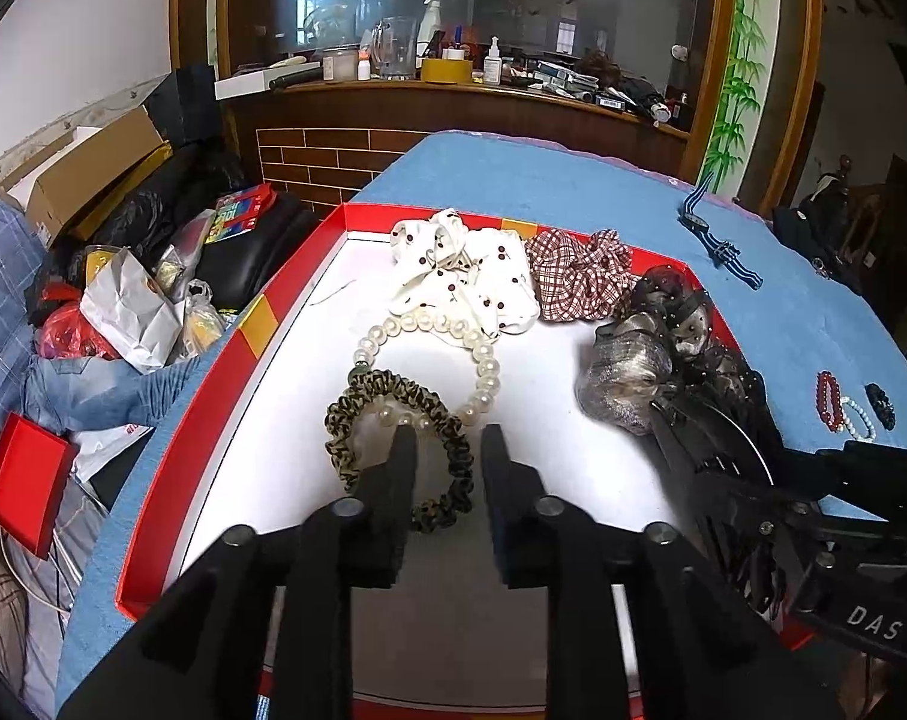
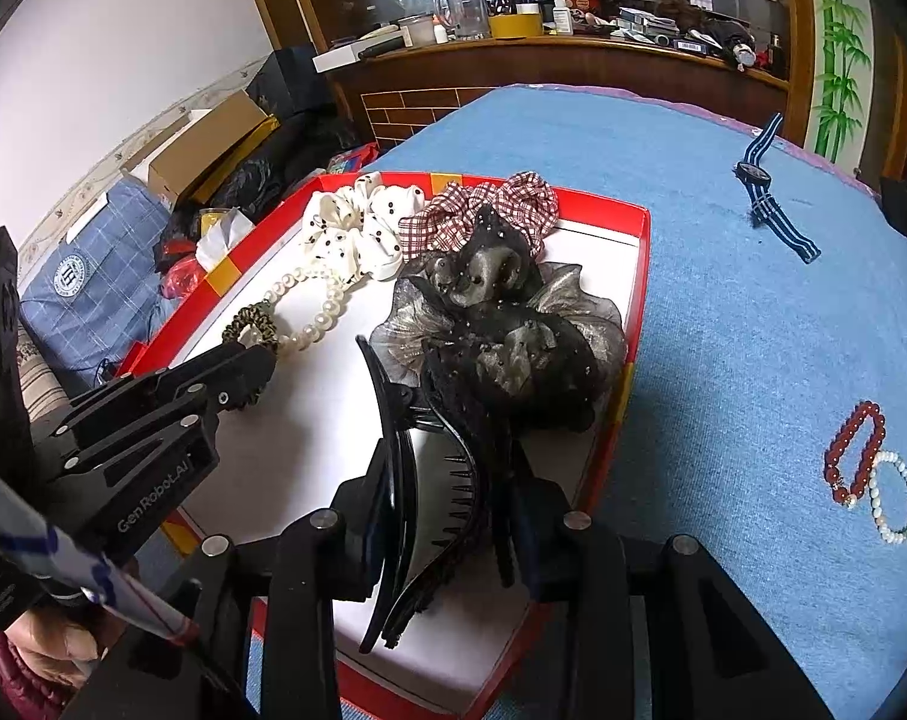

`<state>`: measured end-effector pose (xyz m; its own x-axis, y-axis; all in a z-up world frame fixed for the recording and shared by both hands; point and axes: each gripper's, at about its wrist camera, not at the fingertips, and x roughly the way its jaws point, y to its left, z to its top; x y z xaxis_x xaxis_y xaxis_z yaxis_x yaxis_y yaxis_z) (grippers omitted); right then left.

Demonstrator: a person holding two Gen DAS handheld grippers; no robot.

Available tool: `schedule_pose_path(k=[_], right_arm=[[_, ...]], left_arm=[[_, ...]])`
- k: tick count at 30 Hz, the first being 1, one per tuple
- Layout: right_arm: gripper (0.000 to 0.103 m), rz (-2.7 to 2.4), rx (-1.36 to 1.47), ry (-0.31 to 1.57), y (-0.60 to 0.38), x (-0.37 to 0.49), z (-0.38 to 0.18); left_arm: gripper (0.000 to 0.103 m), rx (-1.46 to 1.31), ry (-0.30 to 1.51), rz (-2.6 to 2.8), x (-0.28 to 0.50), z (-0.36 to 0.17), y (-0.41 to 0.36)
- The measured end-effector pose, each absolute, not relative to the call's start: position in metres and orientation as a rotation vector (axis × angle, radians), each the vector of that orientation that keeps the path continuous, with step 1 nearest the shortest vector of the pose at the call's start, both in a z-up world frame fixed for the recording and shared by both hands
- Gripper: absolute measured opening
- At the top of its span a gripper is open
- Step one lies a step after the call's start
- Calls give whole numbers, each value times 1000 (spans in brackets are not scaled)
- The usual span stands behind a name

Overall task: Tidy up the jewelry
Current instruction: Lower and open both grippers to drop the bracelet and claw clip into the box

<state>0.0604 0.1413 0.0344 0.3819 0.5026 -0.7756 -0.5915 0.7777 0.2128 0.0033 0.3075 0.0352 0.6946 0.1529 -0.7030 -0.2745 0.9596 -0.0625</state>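
A red-rimmed white tray (image 1: 285,312) (image 2: 636,276) on the blue table holds a dotted white scrunchie (image 1: 459,273), a plaid red scrunchie (image 1: 573,276), a pearl necklace (image 1: 483,360) and a leopard scrunchie (image 1: 393,450). My left gripper (image 1: 447,450) is open and empty just above the leopard scrunchie. My right gripper (image 2: 447,480) is shut on a black hair claw clip (image 2: 429,480) with a grey-black gauze bow (image 2: 501,324), held over the tray's right side. The bow also shows in the left wrist view (image 1: 651,360).
On the blue cloth to the right lie a striped watch (image 2: 765,192), a red bead bracelet (image 2: 852,450) and a white bead bracelet (image 2: 894,498). A small dark scrunchie (image 1: 879,402) lies beside them. Clutter and boxes (image 1: 93,180) sit off the table's left edge.
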Motion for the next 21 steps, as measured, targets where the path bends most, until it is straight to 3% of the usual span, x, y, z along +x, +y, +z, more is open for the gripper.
schedule_pose_path(k=[8,12,21], right_arm=[[41,731,-74,941,135,57,43],[42,744,-52,926,131,55,51],[42,757,19,891,115,55,69]], left_arm=[[31,-178,757,249,1,37,309],[38,-179,748,256,0,39,309],[40,-182,728,260,-1,43,309]])
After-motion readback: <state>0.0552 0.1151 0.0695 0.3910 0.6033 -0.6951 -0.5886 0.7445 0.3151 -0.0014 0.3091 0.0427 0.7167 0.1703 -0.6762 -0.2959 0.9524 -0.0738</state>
